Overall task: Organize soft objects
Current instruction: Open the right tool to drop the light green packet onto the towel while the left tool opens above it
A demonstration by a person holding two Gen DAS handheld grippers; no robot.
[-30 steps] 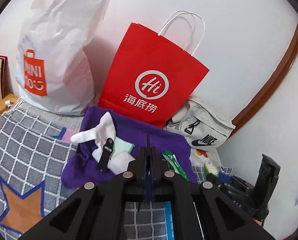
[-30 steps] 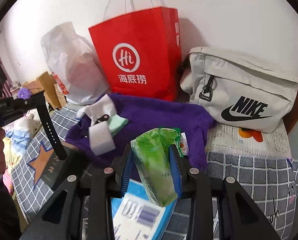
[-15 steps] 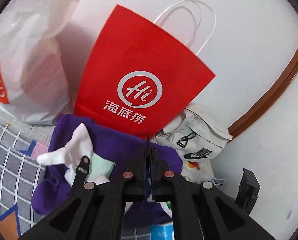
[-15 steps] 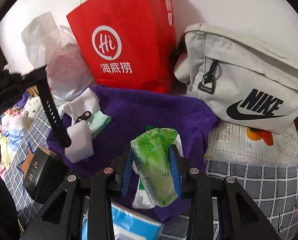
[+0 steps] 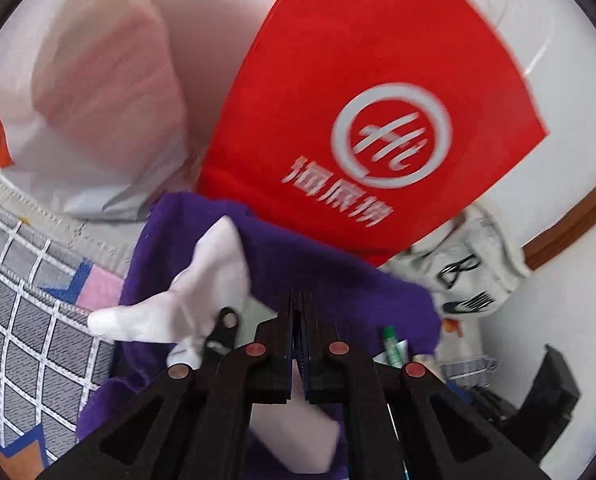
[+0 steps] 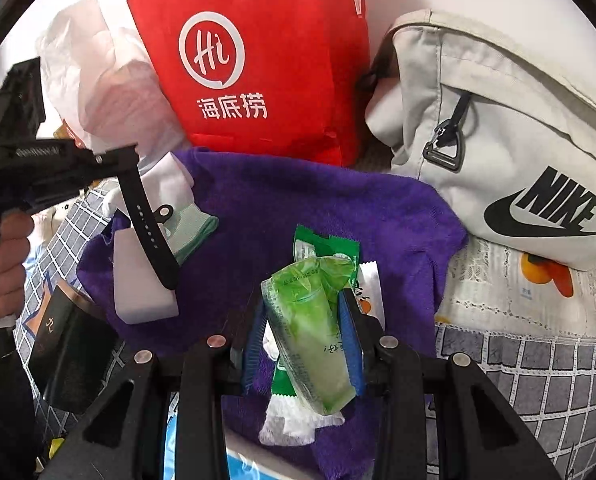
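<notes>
Both tongs (image 6: 306, 332) crowd purple towel (image 6: 318, 216), bags behind.

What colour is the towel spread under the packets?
Purple; the towel shows best in the right wrist view.

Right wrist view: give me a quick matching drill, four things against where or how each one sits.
Things:
1. green tissue pack
2. red paper bag
3. grey Nike bag
4. white sponge block

Places:
A. on the purple towel, under the left gripper's tips
B. clamped in the right gripper
C. upright against the wall, behind the towel
D. at the towel's right edge

Pairs: 1-B, 2-C, 3-D, 4-A
</notes>
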